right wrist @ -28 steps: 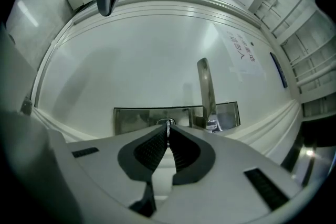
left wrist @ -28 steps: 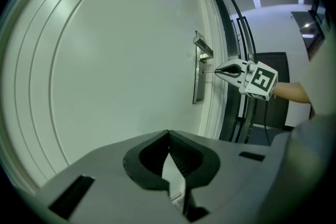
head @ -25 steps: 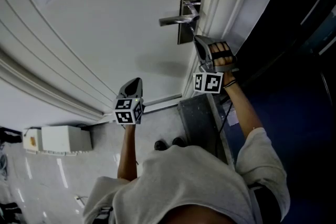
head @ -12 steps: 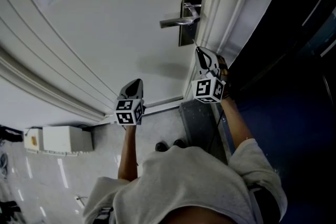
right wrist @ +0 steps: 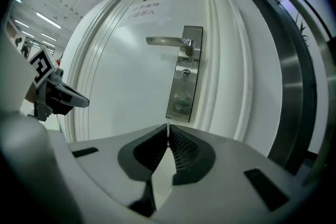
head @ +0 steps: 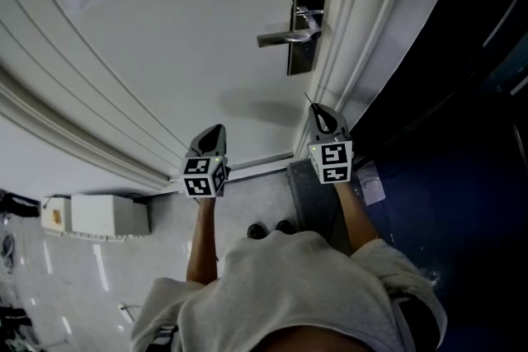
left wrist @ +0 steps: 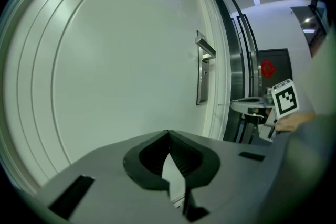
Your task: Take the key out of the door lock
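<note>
Key (head: 308,100) clear of the door lock (head: 307,16) — in the right gripper (head: 316,110)
Jaws pinch it, a sliver past their tips, well apart from the door lock; left gripper (head: 216,129) jaws pressed together, empty.

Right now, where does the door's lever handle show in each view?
Head view: lever handle upper centre-right, pointing left from the lock plate.
Left gripper view: right of centre, above the middle, seen nearly end-on.
Right gripper view: upper centre, pointing left.
Shared landmark: the lock plate behind the handle, visible in all three views.
</note>
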`<action>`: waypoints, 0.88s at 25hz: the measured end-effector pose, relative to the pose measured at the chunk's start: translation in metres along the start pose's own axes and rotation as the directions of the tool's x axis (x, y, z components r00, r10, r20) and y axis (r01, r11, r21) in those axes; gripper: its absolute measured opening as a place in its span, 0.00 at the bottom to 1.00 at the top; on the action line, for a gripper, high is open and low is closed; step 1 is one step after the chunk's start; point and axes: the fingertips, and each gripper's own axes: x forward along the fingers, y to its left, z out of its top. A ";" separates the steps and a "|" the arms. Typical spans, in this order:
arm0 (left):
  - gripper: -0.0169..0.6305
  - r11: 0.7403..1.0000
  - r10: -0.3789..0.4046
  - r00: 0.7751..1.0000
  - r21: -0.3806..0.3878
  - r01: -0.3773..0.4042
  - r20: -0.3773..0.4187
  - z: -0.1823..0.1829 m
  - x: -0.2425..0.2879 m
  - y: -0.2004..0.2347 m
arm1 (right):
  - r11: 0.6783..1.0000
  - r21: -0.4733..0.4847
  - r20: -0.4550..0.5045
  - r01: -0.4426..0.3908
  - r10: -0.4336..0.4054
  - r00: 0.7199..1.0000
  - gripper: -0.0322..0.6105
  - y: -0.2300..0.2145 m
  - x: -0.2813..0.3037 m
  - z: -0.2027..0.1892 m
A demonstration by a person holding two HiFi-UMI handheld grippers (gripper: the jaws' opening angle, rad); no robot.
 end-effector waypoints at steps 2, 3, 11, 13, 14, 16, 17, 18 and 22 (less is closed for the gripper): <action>0.05 1.000 0.004 1.000 -0.007 -0.004 0.000 0.000 -0.001 0.001 | 0.999 0.037 -0.012 0.002 -0.001 1.000 0.10 0.002 -0.003 -0.009; 0.05 1.000 0.006 1.000 -0.008 -0.006 0.001 0.000 -0.001 0.002 | 0.999 0.053 -0.017 0.004 -0.003 1.000 0.10 0.003 -0.004 -0.013; 0.05 1.000 0.020 1.000 -0.005 -0.020 0.012 0.002 -0.001 0.010 | 0.998 0.070 -0.020 -0.002 0.003 1.000 0.10 0.013 -0.006 -0.017; 0.05 1.000 0.018 1.000 -0.009 -0.018 0.007 0.002 -0.001 0.010 | 0.998 0.068 -0.017 -0.004 0.005 1.000 0.10 0.015 -0.006 -0.016; 0.05 1.000 0.017 1.000 -0.010 -0.016 0.009 0.002 -0.001 0.009 | 0.998 0.067 -0.017 -0.005 0.006 1.000 0.10 0.015 -0.006 -0.016; 0.05 1.000 0.016 1.000 -0.010 -0.016 0.014 0.003 -0.001 0.009 | 0.998 0.063 -0.017 -0.005 0.006 1.000 0.10 0.015 -0.005 -0.015; 0.05 1.000 0.017 1.000 -0.010 -0.017 0.016 0.003 -0.001 0.009 | 0.998 0.061 -0.017 -0.005 0.006 1.000 0.10 0.015 -0.005 -0.015; 0.05 1.000 0.018 1.000 -0.010 -0.018 0.015 0.002 -0.002 0.009 | 0.998 0.061 -0.017 -0.004 0.005 1.000 0.10 0.015 -0.005 -0.015; 0.05 1.000 0.017 1.000 -0.009 -0.017 0.005 0.000 -0.004 0.008 | 0.998 0.059 -0.014 0.001 0.000 1.000 0.10 0.014 -0.005 -0.012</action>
